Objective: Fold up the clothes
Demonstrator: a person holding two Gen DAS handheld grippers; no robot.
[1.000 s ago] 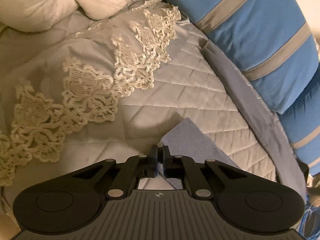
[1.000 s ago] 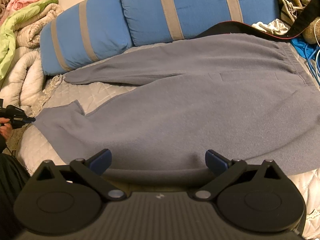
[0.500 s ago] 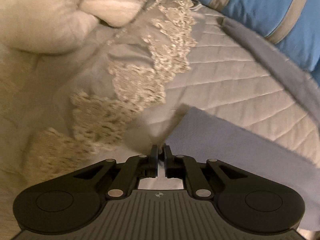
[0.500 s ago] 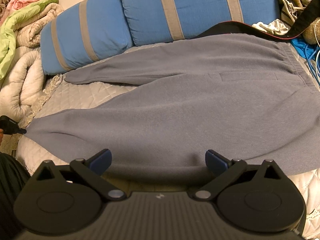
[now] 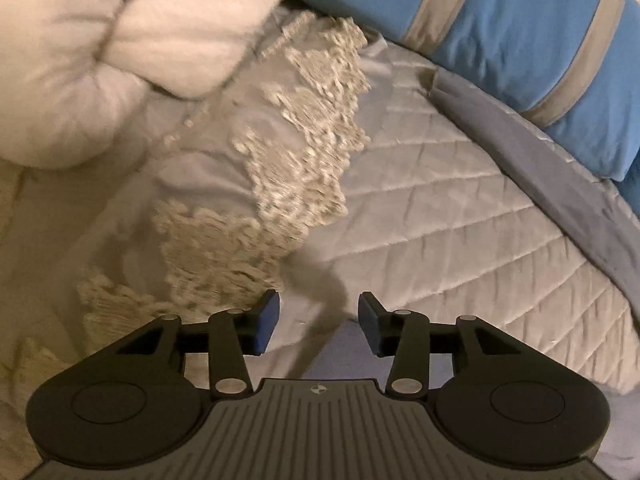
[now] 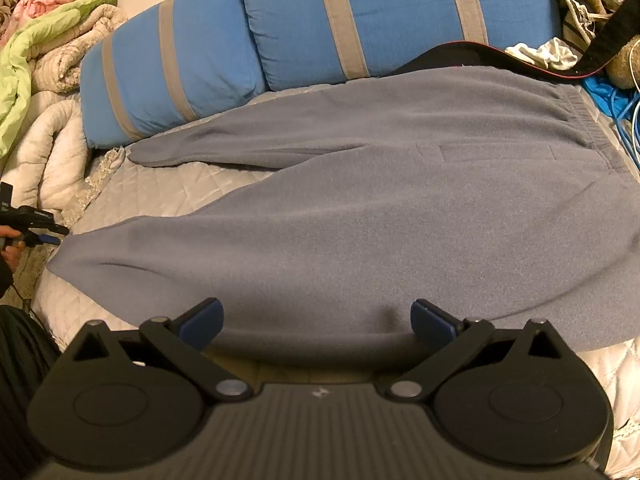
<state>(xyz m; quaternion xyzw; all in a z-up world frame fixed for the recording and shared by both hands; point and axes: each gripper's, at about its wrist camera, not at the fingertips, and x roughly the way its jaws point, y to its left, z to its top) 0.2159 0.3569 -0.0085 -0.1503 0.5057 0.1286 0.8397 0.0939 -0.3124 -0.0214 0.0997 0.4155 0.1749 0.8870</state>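
We see grey trousers [image 6: 360, 216] spread flat across a quilted bed [image 5: 460, 216], just in front of the blue striped pillows [image 6: 248, 32]. Our left gripper [image 5: 319, 322] is opening beside the near leg's hem, apparently clear of the cloth. Our right gripper [image 6: 316, 320] stands wide apart over the trousers' near edge, holding nothing.

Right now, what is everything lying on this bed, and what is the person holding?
trousers: one pair, grey-blue, spread flat across the bed, waistband to the right
pillows: two, blue with grey stripes, behind the trousers
quilted cover: one, pale grey, under everything
lace trim: one strip, cream, left edge of the cover
bundled bedding: a heap, cream, green and pink, far left
left gripper: black, jaws opening, nothing between them
right gripper: black, open above the trousers
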